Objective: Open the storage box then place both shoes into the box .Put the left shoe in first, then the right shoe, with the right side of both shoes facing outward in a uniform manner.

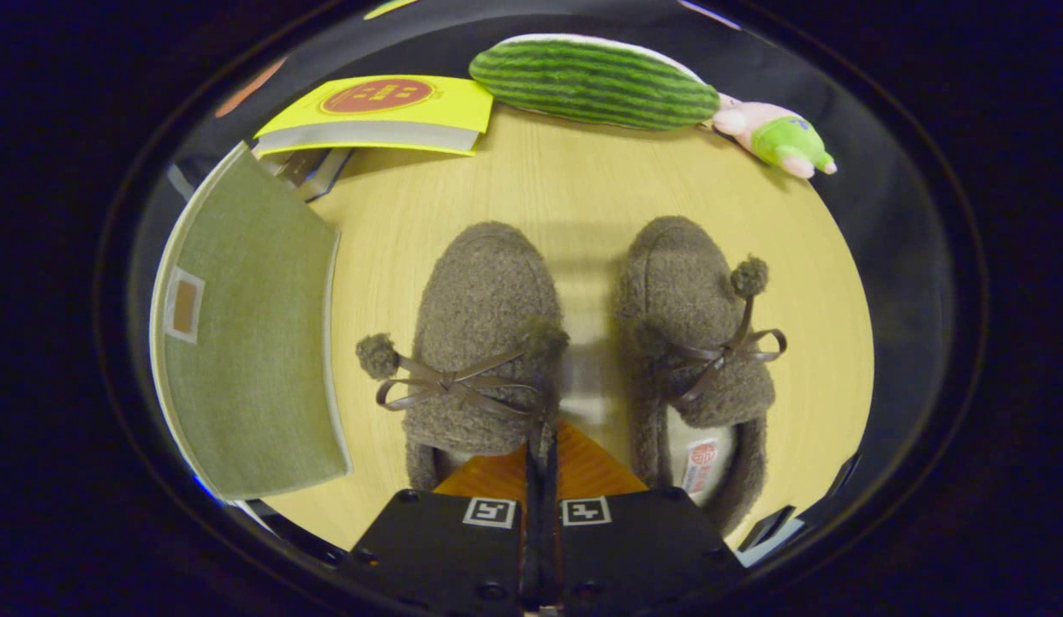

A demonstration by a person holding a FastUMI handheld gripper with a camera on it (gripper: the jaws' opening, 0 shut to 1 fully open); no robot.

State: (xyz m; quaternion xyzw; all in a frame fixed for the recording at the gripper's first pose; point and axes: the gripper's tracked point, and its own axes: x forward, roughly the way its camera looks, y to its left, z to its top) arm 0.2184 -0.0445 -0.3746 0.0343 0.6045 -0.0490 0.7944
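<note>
Two fuzzy brown slippers with ribbon bows and pom-poms stand side by side on the wooden table (574, 180), toes pointing away from me. The left shoe (484, 300) lies just ahead of my fingers. The right shoe (681, 291) stands beside it to the right, a small gap between them. My gripper (541, 454) sits at the left shoe's heel end with its fingers nearly together. They pinch the inner side wall of that shoe's opening, one finger inside it and one outside. The green fabric storage box (248, 343) stands to the left of the shoes; a flat panel with a label pocket faces me.
A yellow book (385, 107) lies at the far left of the table, beyond the box. A striped watermelon plush (595, 81) and a small pink and green plush (779, 137) lie along the far edge. Bare wood stretches between them and the shoes.
</note>
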